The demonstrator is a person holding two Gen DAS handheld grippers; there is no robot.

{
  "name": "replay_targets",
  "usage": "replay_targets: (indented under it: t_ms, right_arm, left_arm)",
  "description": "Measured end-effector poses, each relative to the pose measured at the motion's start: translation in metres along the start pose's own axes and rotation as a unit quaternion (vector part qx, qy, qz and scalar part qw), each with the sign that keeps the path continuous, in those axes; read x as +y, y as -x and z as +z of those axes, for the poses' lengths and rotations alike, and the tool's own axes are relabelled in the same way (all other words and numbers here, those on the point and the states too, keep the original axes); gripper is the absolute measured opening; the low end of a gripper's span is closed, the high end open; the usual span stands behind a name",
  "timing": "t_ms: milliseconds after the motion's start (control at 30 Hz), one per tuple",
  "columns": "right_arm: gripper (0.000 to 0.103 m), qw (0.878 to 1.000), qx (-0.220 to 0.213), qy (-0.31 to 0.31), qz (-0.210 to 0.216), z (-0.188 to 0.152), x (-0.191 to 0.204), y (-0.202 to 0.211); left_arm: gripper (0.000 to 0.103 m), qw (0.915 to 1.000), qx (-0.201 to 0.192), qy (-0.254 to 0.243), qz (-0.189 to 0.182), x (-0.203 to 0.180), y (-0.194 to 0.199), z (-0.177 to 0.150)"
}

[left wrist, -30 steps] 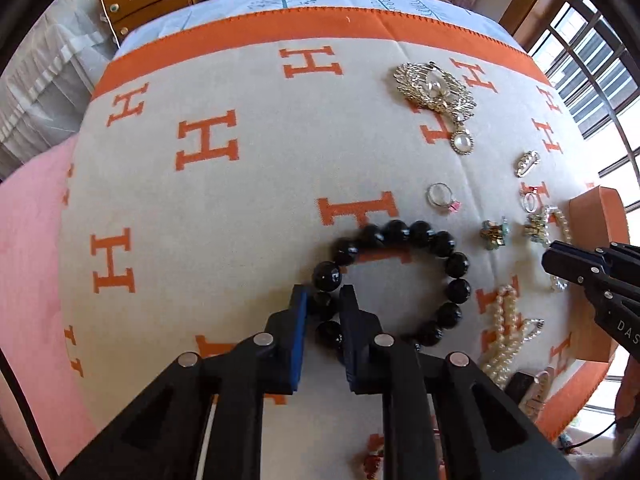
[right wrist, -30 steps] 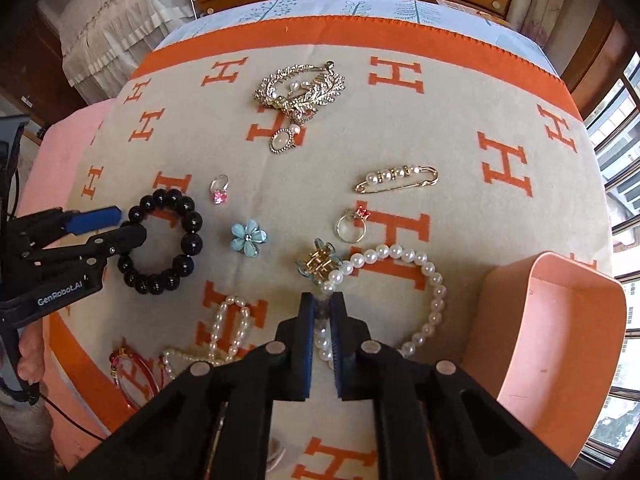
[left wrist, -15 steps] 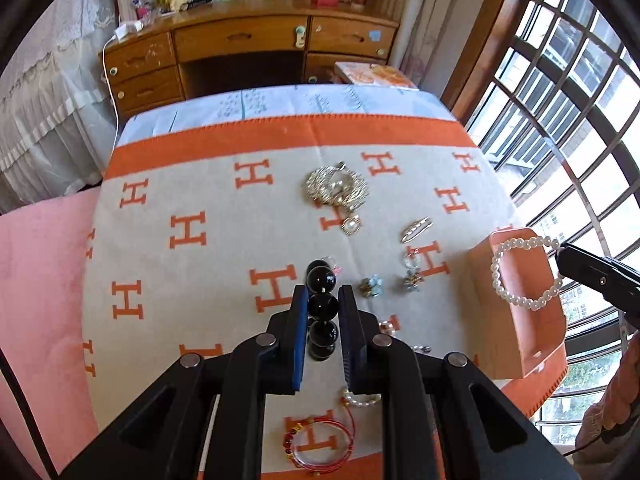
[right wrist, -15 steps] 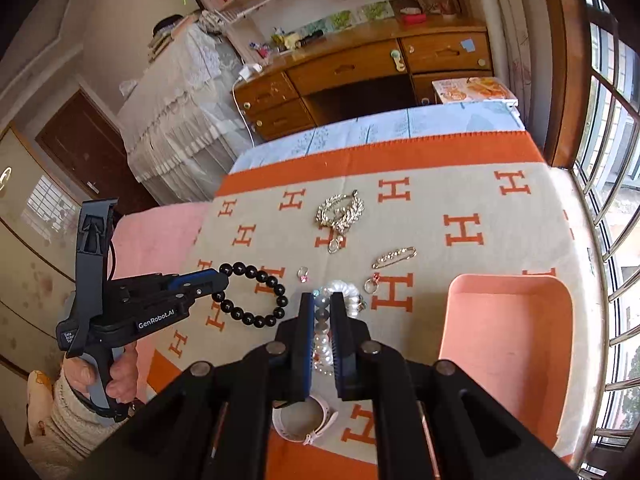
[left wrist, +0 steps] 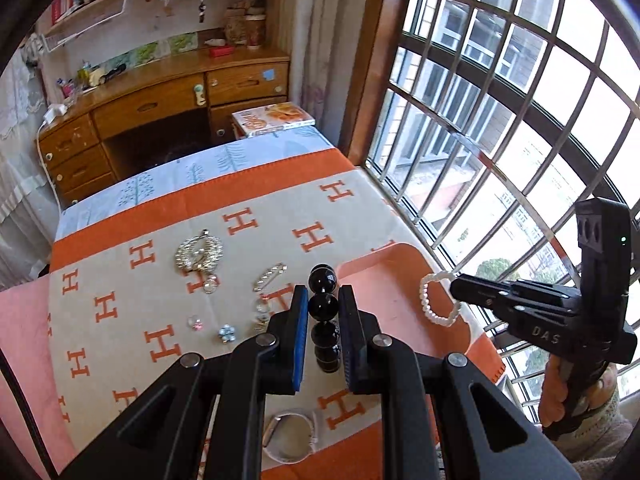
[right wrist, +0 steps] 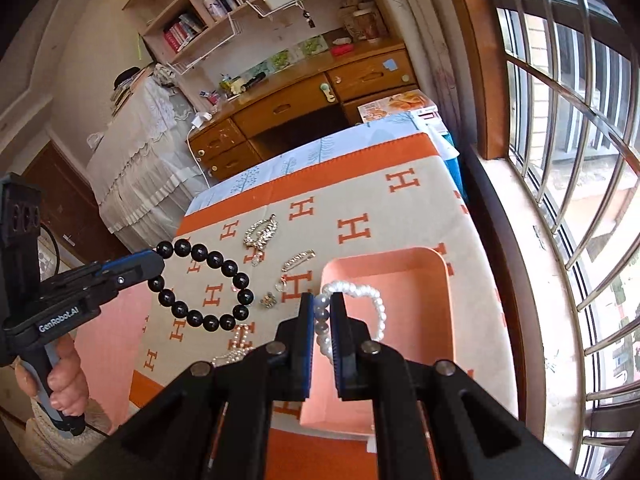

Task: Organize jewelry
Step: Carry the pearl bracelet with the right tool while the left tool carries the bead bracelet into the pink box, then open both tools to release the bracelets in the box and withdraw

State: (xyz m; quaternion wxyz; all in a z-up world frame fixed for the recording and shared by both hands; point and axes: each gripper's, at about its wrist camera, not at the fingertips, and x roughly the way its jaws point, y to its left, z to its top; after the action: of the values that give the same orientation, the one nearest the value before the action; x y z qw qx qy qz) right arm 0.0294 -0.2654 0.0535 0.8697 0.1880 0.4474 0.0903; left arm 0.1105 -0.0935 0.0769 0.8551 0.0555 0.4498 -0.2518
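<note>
Left gripper (left wrist: 323, 308) is clamped on the black bead bracelet (right wrist: 204, 284), held in the air above the blanket's (left wrist: 248, 248) near edge; its own camera sees the beads edge-on as a column, while the right camera shows the full ring hanging open. Right gripper (right wrist: 322, 312) is closed on the pearl bracelet (right wrist: 360, 300), its loop hanging over the pink tray (right wrist: 444, 280) by the blanket's window-side edge.
</note>
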Motion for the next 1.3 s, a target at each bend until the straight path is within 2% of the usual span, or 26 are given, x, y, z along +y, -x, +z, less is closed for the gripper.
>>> replay_targets:
  t_ms: [233,333,433,533,633,733,800,867,967,1300]
  right_arm:
    - [0.008,0.999,0.032,-0.016,-0.022,-0.027,-0.03,-0.013]
    - [0.008,0.999,0.029,-0.003,-0.046,-0.035,-0.032,-0.014]
    - [0.008,0.998,0.046,0.012,-0.038,-0.041,-0.028,-0.024]
    - [0.009,0.997,0.073,0.009,-0.017,-0.048,-0.029,-0.037]
    - [0.01,0.996,0.092,0.002,-0.002,-0.053,-0.032,-0.046]
    - [0.023,0.995,0.096,-0.006,0.008,-0.055,-0.035,-0.046]
    - [0.032,0.996,0.087,-0.01,0.01,-0.056,-0.037,-0.042]
    - [0.032,0.997,0.08,-0.013,0.011,-0.056,-0.039,-0.039]
    - [0.032,0.997,0.077,-0.018,0.011,-0.055,-0.041,-0.037]
    - [0.032,0.997,0.08,-0.012,0.013,-0.056,-0.037,-0.039]
  left_arm:
    - [0.013,0.9982,0.023,-0.05,-0.024,-0.064,-0.038,0.009]
    - [0.013,0.9969,0.033,-0.061,-0.038,-0.08,-0.053,0.01]
    - [0.013,0.9956,0.043,-0.069,-0.046,-0.088,-0.075,0.01]
    - [0.013,0.9949,0.057,-0.076,-0.035,-0.089,-0.102,0.01]
    - [0.013,0.9943,0.068,-0.082,-0.008,-0.084,-0.131,0.008]
    - [0.014,0.9936,0.08,-0.079,0.006,-0.075,-0.148,0.005]
    - [0.02,0.9941,0.081,-0.073,0.005,-0.07,-0.152,0.002]
    - [0.034,0.9946,0.076,-0.07,0.002,-0.068,-0.15,0.001]
    - [0.048,0.9957,0.066,-0.065,0.004,-0.065,-0.143,-0.002]
    - [0.049,0.9971,0.066,-0.037,-0.009,-0.05,-0.134,-0.005]
